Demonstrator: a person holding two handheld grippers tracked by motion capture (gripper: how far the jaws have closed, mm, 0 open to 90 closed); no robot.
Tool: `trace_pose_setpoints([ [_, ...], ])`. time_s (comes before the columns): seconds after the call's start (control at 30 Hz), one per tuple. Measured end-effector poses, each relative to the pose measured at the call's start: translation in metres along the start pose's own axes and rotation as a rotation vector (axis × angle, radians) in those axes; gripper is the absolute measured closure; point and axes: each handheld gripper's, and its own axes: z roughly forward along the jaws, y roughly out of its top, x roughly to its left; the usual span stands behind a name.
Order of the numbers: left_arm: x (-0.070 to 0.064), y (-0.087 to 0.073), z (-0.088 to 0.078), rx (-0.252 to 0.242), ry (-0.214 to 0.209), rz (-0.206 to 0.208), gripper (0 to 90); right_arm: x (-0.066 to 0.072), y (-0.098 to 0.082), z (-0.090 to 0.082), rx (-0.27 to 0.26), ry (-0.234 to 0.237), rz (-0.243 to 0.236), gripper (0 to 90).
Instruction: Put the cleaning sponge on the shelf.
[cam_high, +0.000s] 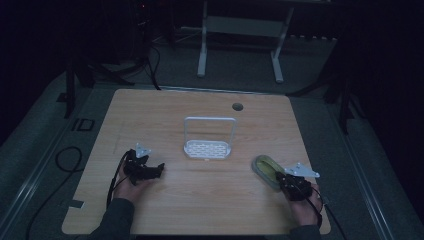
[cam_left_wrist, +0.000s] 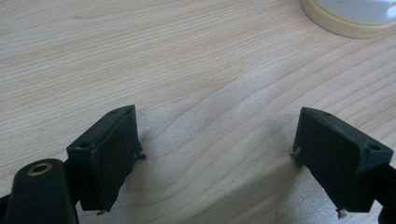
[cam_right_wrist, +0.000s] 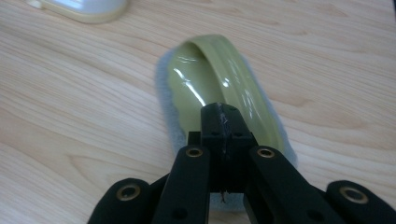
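The right gripper (cam_right_wrist: 223, 122) is pinching the near rim of an olive-green oval dish (cam_right_wrist: 219, 88) lying on the surface (cam_high: 200, 200) right of the white rack (cam_high: 209, 147), probably lifting it next. The left gripper (cam_left_wrist: 215, 154) is resting spread wide, empty.

Dim room, grey floor (cam_high: 45, 145), white desk frame (cam_high: 240, 30) behind

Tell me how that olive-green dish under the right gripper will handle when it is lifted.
The olive-green dish looks glossy, so it may be slippery where the right gripper pinches its rim. It seems thin-walled and shallow, so probably light and stiff. Gripped at one end, it may droop at the far end.
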Motion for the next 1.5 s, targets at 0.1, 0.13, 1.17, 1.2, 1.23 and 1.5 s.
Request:
trace_pose_setpoints([
  [0.1,0.0,0.0,0.0,0.0,0.0,0.0,14.4,-0.007,-0.003,0.0,0.012,-0.012,0.003,89.8],
  [0.13,0.0,0.0,0.0,0.0,0.0,0.0,14.4,-0.01,-0.003,-0.001,0.013,-0.009,0.006,89.8],
  [1.17,0.0,0.0,0.0,0.001,0.0,0.0,14.4,-0.038,0.048,-0.029,0.006,0.097,-0.12,77.8],
  [1.2,0.0,0.0,0.0,0.001,0.0,0.0,14.4,-0.038,0.048,-0.029,0.006,0.097,-0.12,77.8],
  [1.23,0.0,0.0,0.0,0.001,0.0,0.0,14.4,-0.038,0.048,-0.029,0.006,0.097,-0.12,77.8],
  [1.5,0.0,0.0,0.0,0.001,0.0,0.0,14.4,-0.036,0.062,-0.027,0.065,0.112,-0.177,72.5],
])
